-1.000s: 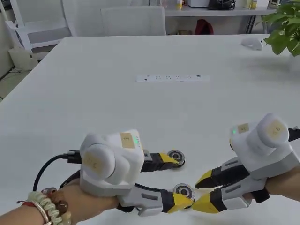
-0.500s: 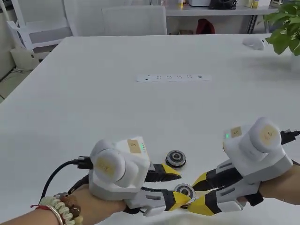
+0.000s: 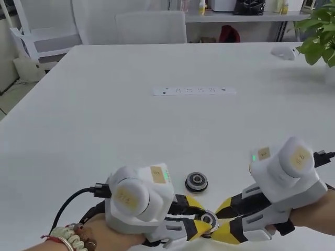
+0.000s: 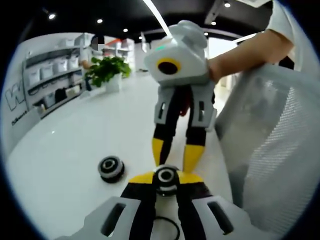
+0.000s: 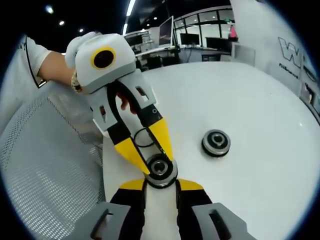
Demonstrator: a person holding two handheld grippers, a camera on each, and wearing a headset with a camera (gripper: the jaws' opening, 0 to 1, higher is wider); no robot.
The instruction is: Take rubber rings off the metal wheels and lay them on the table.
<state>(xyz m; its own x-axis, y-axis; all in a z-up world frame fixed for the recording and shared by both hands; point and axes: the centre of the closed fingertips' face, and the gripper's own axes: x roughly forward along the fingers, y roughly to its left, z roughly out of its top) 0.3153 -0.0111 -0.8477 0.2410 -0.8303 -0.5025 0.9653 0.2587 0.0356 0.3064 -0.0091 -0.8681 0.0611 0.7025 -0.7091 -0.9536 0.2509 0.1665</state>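
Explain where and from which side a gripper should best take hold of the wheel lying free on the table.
Probably grip the free wheel across its outer rim, from above: it lies flat on the table, hub up, opposite edges clear.

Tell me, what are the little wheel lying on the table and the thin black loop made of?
Small round silver-and-black wheel: looks like metal, its grey hub shines; the dark outer band looks matte, perhaps rubber. Thin black loop: probably rubber, dull and slender, but too small to be sure.
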